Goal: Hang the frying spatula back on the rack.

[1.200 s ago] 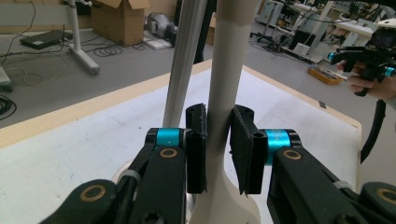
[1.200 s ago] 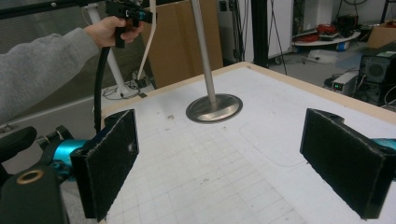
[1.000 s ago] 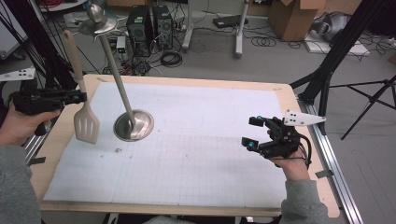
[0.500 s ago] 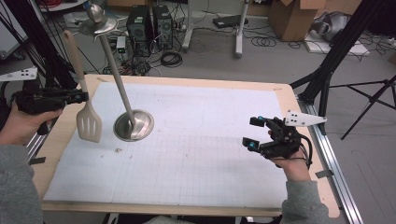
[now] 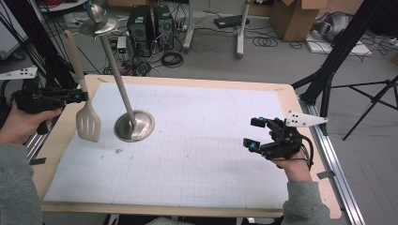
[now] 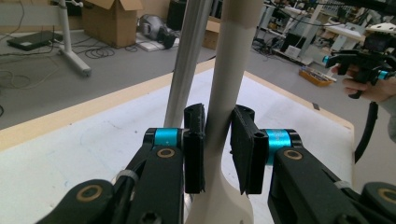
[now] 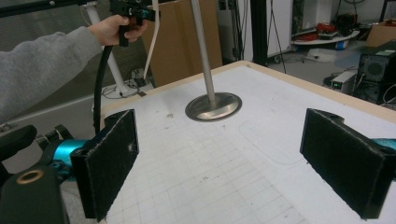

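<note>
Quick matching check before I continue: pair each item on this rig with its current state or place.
Items:
1. spatula
2. left gripper
3. right gripper
4. metal stand

States:
A. jaws wide apart, nothing between them
B. round base resting on the table
C. hanging blade-down, handle upright
D. shut on a pale handle

Pairs: 1-C, 2-D, 3-A, 4-B

No text, label, brand, number or sign reads clearly anywhere here. The white sheet on the surface (image 5: pixel 197 154) carries only a faint printed grid and a few thin outlines, no lettering. The cardboard boxes (image 5: pixel 295 18) on the floor far right show blank sides, and the dark computer cases (image 5: pixel 150 28) at the far left are too small and blurred for any marking to read.
</note>
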Motion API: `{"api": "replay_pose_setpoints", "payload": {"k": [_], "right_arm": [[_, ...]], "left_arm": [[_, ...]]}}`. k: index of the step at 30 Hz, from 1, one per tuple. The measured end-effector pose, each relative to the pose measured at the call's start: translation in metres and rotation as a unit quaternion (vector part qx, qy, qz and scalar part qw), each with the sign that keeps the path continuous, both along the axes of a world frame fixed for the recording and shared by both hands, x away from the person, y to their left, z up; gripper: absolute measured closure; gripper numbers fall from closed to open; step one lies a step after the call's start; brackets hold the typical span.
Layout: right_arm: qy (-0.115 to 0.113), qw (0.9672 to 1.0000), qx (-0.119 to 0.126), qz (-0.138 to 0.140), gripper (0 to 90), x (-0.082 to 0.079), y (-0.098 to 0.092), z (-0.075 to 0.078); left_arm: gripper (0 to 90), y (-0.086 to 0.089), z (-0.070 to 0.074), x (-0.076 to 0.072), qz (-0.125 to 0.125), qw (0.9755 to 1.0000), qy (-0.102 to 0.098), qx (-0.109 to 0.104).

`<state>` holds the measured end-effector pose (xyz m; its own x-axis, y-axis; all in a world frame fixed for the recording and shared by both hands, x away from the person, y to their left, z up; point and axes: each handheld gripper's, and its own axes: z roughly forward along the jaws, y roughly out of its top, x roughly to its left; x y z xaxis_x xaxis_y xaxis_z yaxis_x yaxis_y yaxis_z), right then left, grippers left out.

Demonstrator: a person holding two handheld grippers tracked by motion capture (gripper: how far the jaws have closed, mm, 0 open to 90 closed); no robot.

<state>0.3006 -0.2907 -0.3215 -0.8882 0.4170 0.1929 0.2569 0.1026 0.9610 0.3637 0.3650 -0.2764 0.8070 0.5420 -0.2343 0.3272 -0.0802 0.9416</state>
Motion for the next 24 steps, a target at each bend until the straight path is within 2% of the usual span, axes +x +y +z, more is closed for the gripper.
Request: {"api": "replay_pose_setpoints", "payload": {"k": [6,9,11,13,15,21,24], "right_arm": [[0.001,1.0,0.0,-0.003,10.5,0.0,-0.001,-0.001],[0.0,1.0,0.001,-0.004,10.6,0.0,-0.001,-0.001],[0.0,1.0,0.0,-0.004,10.6,0.0,-0.002,-0.001],[0.0,1.0,0.001,-0.005,10.5,-0.001,-0.002,-0.001],[0.0,1.0,0.001,-0.004,10.5,-0.001,-0.002,-0.001],[0.0,1.0,0.001,-0.004,10.5,-0.001,-0.002,-0.001],[0.001,1.0,0.0,-0.004,10.6,-0.001,-0.002,-0.001]], "left_arm": [[74.6,-0.002,-0.002,0.003,-0.009,0.9999,0.001,-0.006],[72.7,-0.002,-0.002,0.004,-0.004,0.9999,0.001,-0.012],[67.3,-0.003,-0.002,0.004,-0.004,0.9997,0.002,-0.025],[57.2,-0.005,-0.003,0.005,0.004,0.9998,0.004,-0.019],[55.6,-0.006,-0.004,0.005,0.013,0.9999,0.0,-0.01],[45.6,0.001,-0.003,0.001,0.054,0.9973,-0.044,-0.021],[39.9,0.005,0.0,-0.005,0.07,0.9943,-0.076,-0.027]]}}
